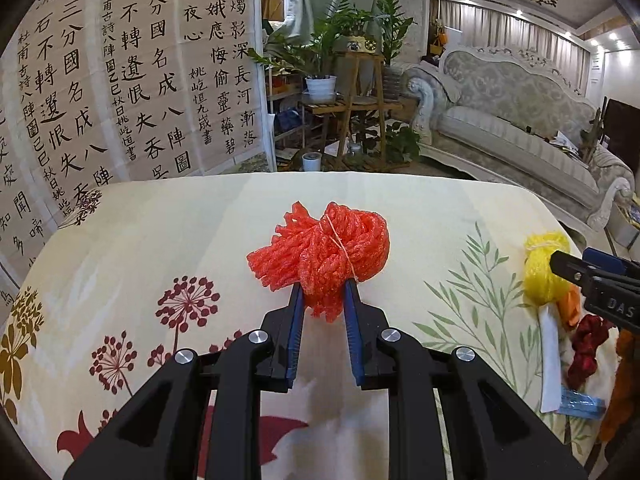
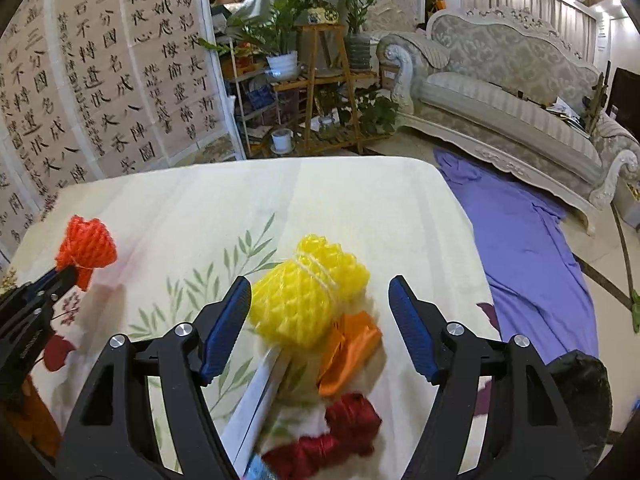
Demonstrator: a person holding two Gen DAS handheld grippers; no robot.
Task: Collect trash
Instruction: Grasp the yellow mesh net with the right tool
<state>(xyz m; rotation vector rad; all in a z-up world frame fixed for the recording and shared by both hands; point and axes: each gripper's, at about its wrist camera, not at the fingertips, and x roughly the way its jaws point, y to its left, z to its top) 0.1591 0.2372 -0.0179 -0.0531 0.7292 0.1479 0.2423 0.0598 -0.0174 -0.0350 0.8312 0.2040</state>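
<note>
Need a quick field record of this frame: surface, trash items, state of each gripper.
surface: floral tablecloth
left gripper: shut on red foam net
right gripper: open, straddling yellow foam net, not pressing it
other trash: orange piece, dark red bundle, white strip
floor: purple cloth

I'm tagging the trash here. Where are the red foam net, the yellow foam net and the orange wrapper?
red foam net [image 1: 320,252]: left wrist view, middle of the bundle.
yellow foam net [image 2: 308,292]: right wrist view, centre of its mesh.
orange wrapper [image 2: 350,350]: right wrist view, its middle.
</note>
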